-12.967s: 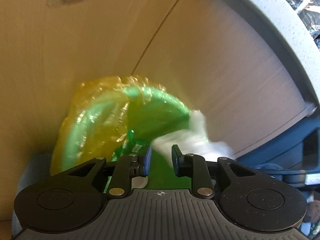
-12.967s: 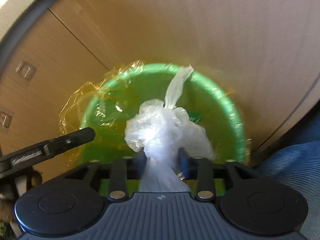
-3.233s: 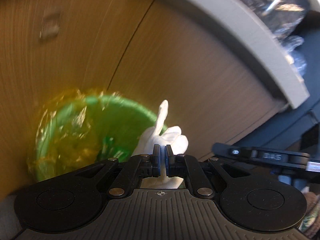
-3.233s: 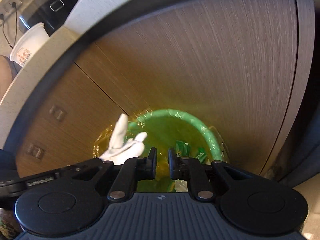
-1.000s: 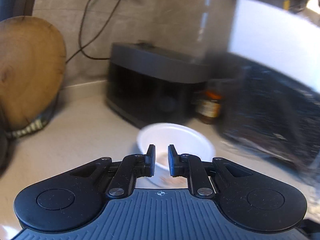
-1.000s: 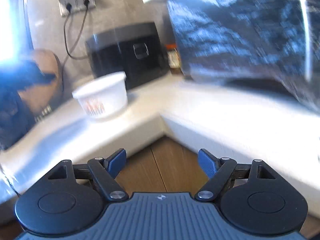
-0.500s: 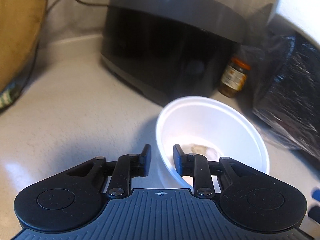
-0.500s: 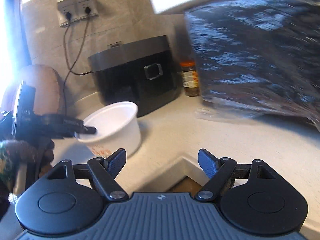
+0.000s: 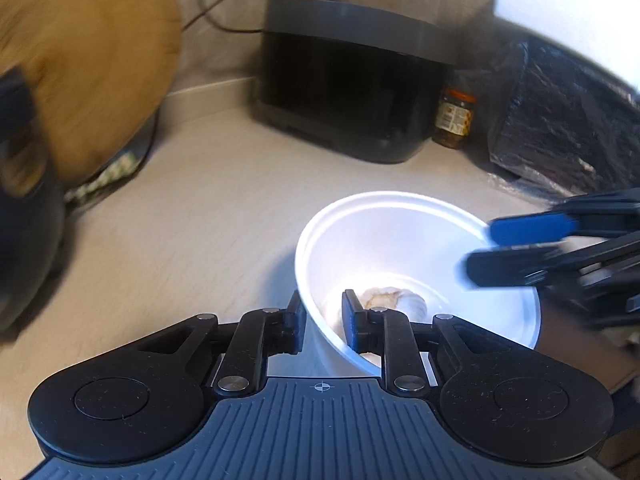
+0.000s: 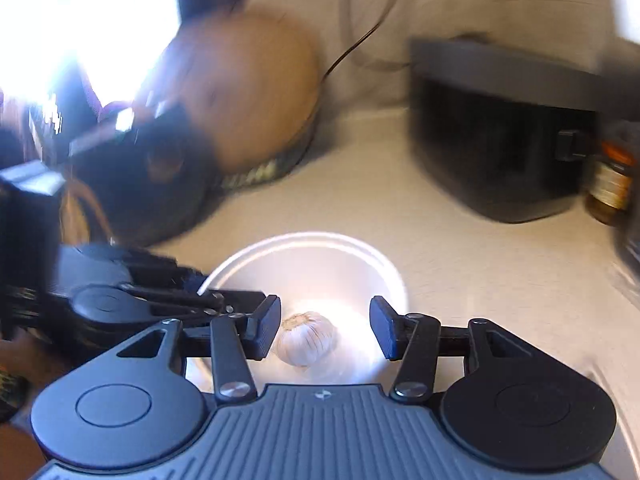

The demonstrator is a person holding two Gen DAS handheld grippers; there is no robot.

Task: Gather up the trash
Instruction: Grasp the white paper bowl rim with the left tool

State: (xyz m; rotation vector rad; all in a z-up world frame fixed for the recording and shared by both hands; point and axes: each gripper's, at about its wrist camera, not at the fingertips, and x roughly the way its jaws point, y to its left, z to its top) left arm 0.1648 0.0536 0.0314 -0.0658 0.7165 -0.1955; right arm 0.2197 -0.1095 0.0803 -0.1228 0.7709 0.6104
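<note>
Left tongs (image 9: 322, 322) straddle the near wall of the white bowl (image 9: 384, 224) mid-surface, closing but not yet pinching, garlic (image 9: 394, 300) inside. From the right wrist, right tongs (image 10: 325, 327) hover spread and closing above the garlic (image 10: 307, 338); collection seems unfinished.

A motion-blurred round wooden board (image 9: 80, 76) is cut off at the left edge. The jar's (image 10: 610, 182) label is unreadable. The right tongs (image 9: 516, 246) appear smeared, their grip unclear.
</note>
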